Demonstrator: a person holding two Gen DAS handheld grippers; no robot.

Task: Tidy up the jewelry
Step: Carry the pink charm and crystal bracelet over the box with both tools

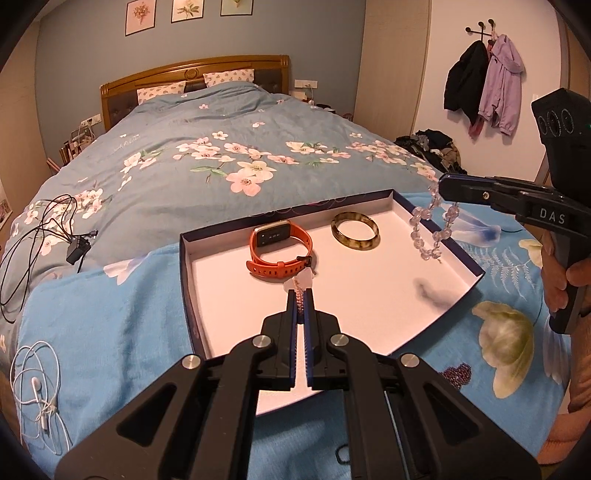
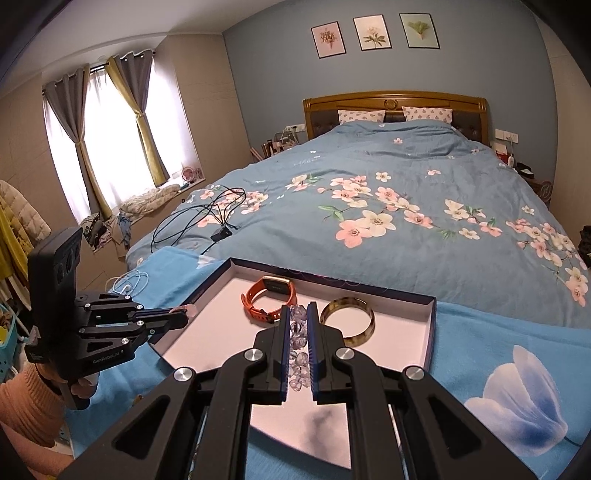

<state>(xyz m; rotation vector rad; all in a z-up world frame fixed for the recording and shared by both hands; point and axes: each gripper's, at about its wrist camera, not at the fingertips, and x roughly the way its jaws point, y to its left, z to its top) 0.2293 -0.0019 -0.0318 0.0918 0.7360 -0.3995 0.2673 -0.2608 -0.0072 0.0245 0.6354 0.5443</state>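
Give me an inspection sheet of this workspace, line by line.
Surface: bed with floral duvet, blue blanket at the foot.
Job's things: tray holds orange watch and bangle.
Clutter: nothing seen by the tray.
Grippers: left gripper shut on a pink strand; right gripper shut on a bead bracelet, hanging over the tray's right rim.
Cables: black charger cable, white earphones.
Surroundings: jackets on hooks, curtains, three prints.
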